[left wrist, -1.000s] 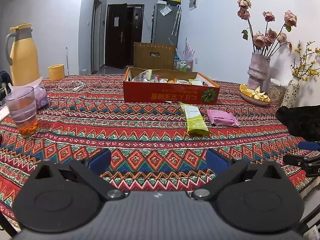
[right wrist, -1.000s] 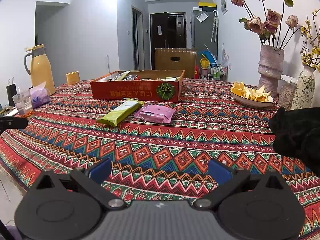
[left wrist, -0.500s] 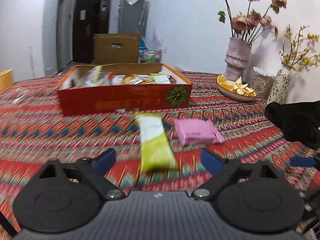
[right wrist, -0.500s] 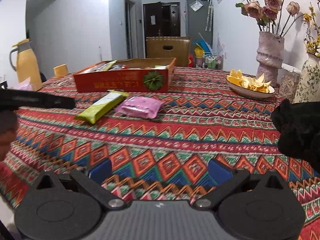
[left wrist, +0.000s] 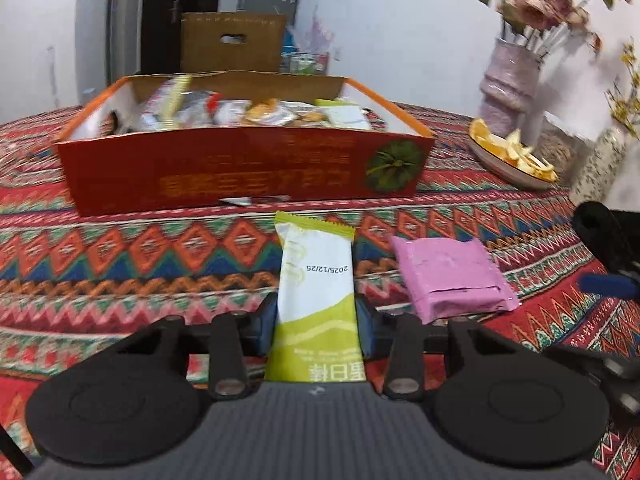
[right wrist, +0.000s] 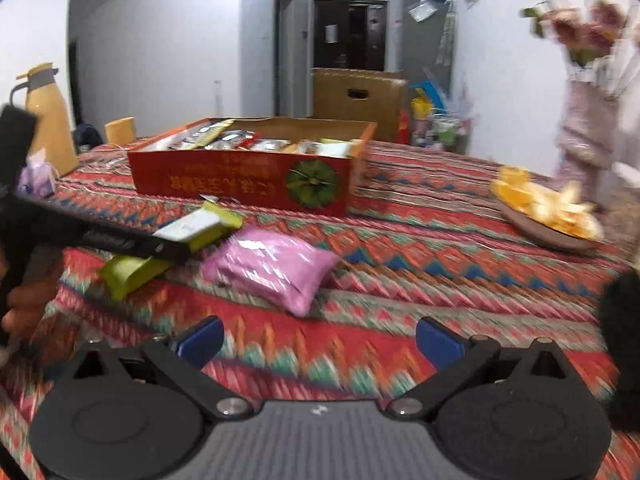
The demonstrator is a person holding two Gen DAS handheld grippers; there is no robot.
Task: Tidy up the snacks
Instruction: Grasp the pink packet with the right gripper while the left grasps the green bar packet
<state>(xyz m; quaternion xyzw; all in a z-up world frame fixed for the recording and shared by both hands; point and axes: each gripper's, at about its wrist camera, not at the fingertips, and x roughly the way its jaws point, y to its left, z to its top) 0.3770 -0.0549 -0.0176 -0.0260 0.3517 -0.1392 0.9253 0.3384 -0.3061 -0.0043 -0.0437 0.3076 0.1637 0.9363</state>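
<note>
A green-and-white snack bar lies lengthwise on the patterned tablecloth, in front of the red cardboard box that holds several snacks. My left gripper has its jaws closing around the bar's near half, with the blue pads touching both long edges. A pink packet lies just right of it. In the right wrist view my right gripper stands open and empty above the cloth, a little short of the pink packet. There the left gripper's black finger crosses the green bar.
A plate of orange peel and two flower vases stand at the right. A black object sits at the right edge. A yellow thermos and a yellow cup stand far left. A hand holds the left gripper.
My left gripper moved forward and down to the green bar and narrowed its jaws around it. My right gripper moved forward toward the pink packet and stayed open.
</note>
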